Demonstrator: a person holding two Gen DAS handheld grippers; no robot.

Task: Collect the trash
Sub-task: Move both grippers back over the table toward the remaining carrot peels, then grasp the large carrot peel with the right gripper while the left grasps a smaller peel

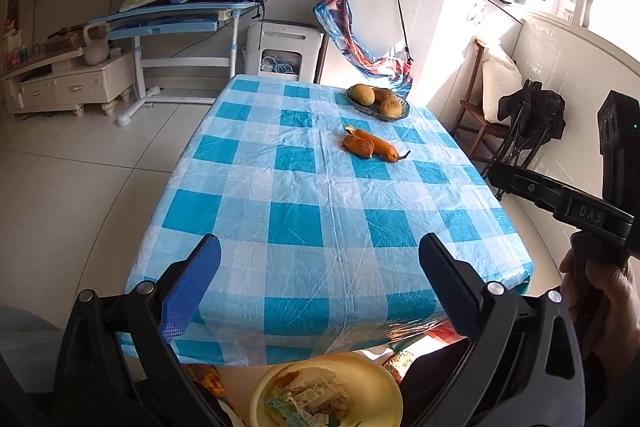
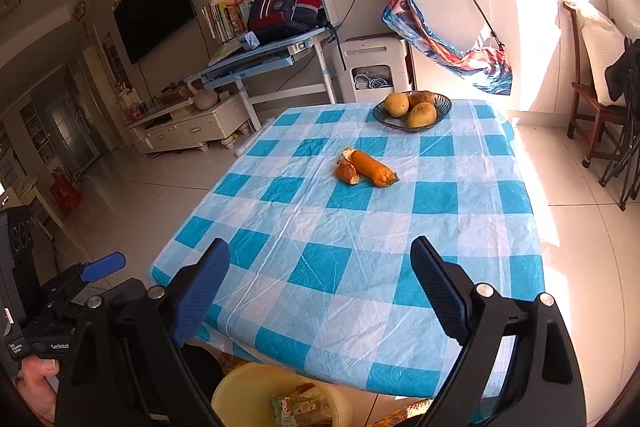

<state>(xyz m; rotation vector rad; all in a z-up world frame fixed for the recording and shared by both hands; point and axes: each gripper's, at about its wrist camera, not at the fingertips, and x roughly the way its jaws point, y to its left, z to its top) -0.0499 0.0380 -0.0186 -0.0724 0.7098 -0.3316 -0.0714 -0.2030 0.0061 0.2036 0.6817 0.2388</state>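
Orange fruit peels (image 1: 370,146) lie in the middle of the blue-and-white checked table (image 1: 304,195); they also show in the right wrist view (image 2: 366,167). A yellow bin (image 1: 326,393) holding wrappers stands below the table's near edge, also in the right wrist view (image 2: 280,401). My left gripper (image 1: 320,287) is open and empty, above the near edge of the table. My right gripper (image 2: 320,291) is open and empty, also over the near edge, and appears at the right of the left wrist view (image 1: 560,199).
A dark bowl of mangoes (image 1: 378,101) (image 2: 412,111) sits at the table's far end. A patterned cloth bag (image 2: 448,47) hangs on the white cabinet behind. A wooden chair (image 2: 592,87) and folded black frame stand right. A blue desk (image 1: 176,19) stands far left.
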